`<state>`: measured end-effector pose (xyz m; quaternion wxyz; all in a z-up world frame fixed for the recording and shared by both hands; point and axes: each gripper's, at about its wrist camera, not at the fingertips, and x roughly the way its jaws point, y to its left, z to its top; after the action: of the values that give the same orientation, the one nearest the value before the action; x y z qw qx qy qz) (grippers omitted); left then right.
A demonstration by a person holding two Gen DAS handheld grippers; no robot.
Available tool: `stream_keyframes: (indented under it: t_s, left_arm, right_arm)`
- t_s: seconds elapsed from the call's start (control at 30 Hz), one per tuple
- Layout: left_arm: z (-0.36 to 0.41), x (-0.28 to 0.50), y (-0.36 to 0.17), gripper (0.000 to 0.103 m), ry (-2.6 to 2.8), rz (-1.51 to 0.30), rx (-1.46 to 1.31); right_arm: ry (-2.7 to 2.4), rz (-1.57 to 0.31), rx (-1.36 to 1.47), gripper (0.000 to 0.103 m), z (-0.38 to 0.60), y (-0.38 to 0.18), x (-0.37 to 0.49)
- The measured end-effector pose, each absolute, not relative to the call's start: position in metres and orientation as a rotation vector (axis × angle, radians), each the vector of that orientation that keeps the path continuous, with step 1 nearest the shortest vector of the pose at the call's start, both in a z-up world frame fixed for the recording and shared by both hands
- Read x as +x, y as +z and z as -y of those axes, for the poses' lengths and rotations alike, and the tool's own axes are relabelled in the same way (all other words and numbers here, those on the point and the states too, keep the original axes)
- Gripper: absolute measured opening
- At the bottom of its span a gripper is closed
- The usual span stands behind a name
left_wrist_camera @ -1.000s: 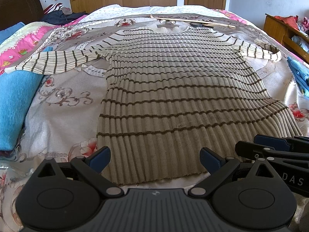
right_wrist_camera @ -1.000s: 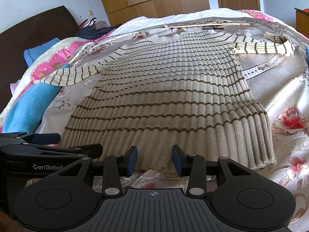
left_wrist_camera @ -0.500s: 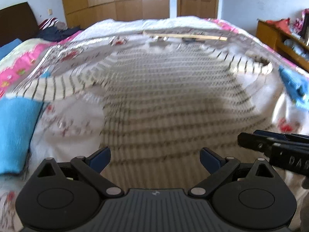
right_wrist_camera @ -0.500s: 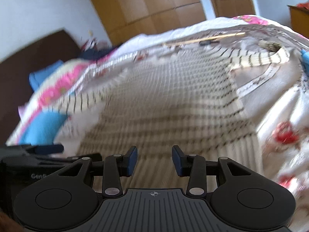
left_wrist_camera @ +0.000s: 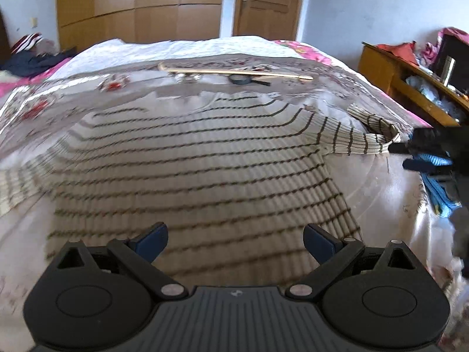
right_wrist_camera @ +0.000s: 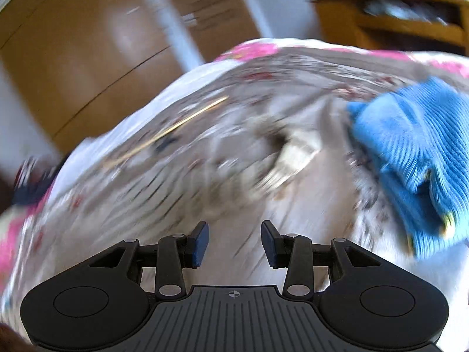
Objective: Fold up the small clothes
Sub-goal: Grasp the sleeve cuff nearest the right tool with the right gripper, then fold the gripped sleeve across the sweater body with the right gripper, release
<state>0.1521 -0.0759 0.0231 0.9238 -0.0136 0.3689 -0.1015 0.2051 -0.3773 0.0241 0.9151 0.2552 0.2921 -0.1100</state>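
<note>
A beige ribbed sweater (left_wrist_camera: 199,164) with thin brown stripes lies flat on the bed, sleeves spread. My left gripper (left_wrist_camera: 236,242) is open and empty above its lower body. The sweater's right sleeve (left_wrist_camera: 360,138) ends in a folded cuff at the right. My right gripper (right_wrist_camera: 234,243) is open and empty and shows in the left wrist view (left_wrist_camera: 425,152) right by that cuff. In the blurred right wrist view the cuff (right_wrist_camera: 290,158) lies ahead of the fingers.
A blue knitted garment (right_wrist_camera: 416,158) lies on the bed right of the cuff. A long wooden stick (left_wrist_camera: 234,72) and a small dark object (left_wrist_camera: 243,79) lie beyond the collar. A wooden desk (left_wrist_camera: 404,88) stands at the right. Dark clothes (left_wrist_camera: 32,58) lie far left.
Both grippers left the sweater's hem. The left moved forward over the body. The right swung out to the right, up to the right sleeve's cuff. Both stayed open.
</note>
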Motion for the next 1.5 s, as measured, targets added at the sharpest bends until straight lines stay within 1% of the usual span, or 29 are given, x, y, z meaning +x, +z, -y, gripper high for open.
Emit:
stream_keyframes:
  t_s: [0.17, 0.23, 0.33, 0.37, 0.4, 0.43, 0.53, 0.63, 0.77, 0.87, 0.97, 1.07, 1.17, 1.23, 1.37, 1.5]
  left_arm:
    - [0.088, 0.167, 0.013, 0.103, -0.234, -0.731, -0.01]
    - [0.09, 0.168, 0.009, 0.103, -0.246, -0.729, -0.016]
    - [0.091, 0.169, 0.004, 0.103, -0.257, -0.739, -0.025]
    - [0.091, 0.169, 0.003, 0.103, -0.26, -0.743, -0.028]
    - [0.092, 0.168, 0.003, 0.103, -0.263, -0.747, -0.029]
    - [0.091, 0.168, 0.003, 0.103, -0.267, -0.75, -0.029]
    - [0.083, 0.164, 0.007, 0.103, -0.265, -0.742, -0.042]
    - [0.066, 0.156, 0.016, 0.103, -0.257, -0.722, -0.08]
    - [0.036, 0.142, 0.029, 0.103, -0.229, -0.682, -0.119]
    - [0.014, 0.129, 0.034, 0.103, -0.184, -0.637, -0.131]
    - [-0.007, 0.122, 0.031, 0.103, -0.134, -0.608, -0.134]
    - [-0.026, 0.123, 0.019, 0.103, -0.094, -0.612, -0.153]
    - [-0.04, 0.131, 0.009, 0.103, -0.084, -0.64, -0.185]
    - [-0.047, 0.135, 0.005, 0.103, -0.086, -0.649, -0.215]
    - [-0.057, 0.14, 0.001, 0.103, -0.085, -0.655, -0.259]
    - [-0.063, 0.138, 0.0, 0.103, -0.078, -0.646, -0.27]
  right_arm:
    - [-0.326, -0.583, 0.351, 0.041, 0.388, 0.023, 0.25]
    - [-0.337, -0.602, 0.249, 0.041, 0.385, 0.024, 0.271]
    - [-0.385, -0.666, 0.191, 0.039, 0.396, 0.02, 0.302]
    - [-0.398, -0.701, 0.203, 0.035, 0.399, 0.019, 0.307]
    - [-0.405, -0.724, 0.229, 0.016, 0.405, 0.016, 0.31]
    - [-0.408, -0.741, 0.27, 0.007, 0.41, 0.015, 0.312]
    - [-0.383, -0.701, 0.408, 0.008, 0.421, 0.025, 0.305]
    - [-0.277, -0.601, 0.456, 0.008, 0.398, 0.056, 0.299]
    - [-0.023, -0.51, 0.364, 0.008, 0.308, 0.1, 0.308]
    - [0.212, -0.492, 0.257, 0.009, 0.224, 0.109, 0.315]
    - [0.436, -0.584, 0.083, 0.013, 0.14, 0.086, 0.314]
    - [0.452, -0.626, -0.088, 0.015, 0.102, 0.059, 0.305]
    - [0.393, -0.655, -0.124, 0.021, 0.105, 0.044, 0.298]
    - [0.376, -0.671, -0.137, 0.03, 0.114, 0.035, 0.292]
    - [0.366, -0.693, -0.288, 0.031, 0.113, 0.019, 0.276]
    - [0.39, -0.634, -0.626, 0.031, 0.087, 0.002, 0.25]
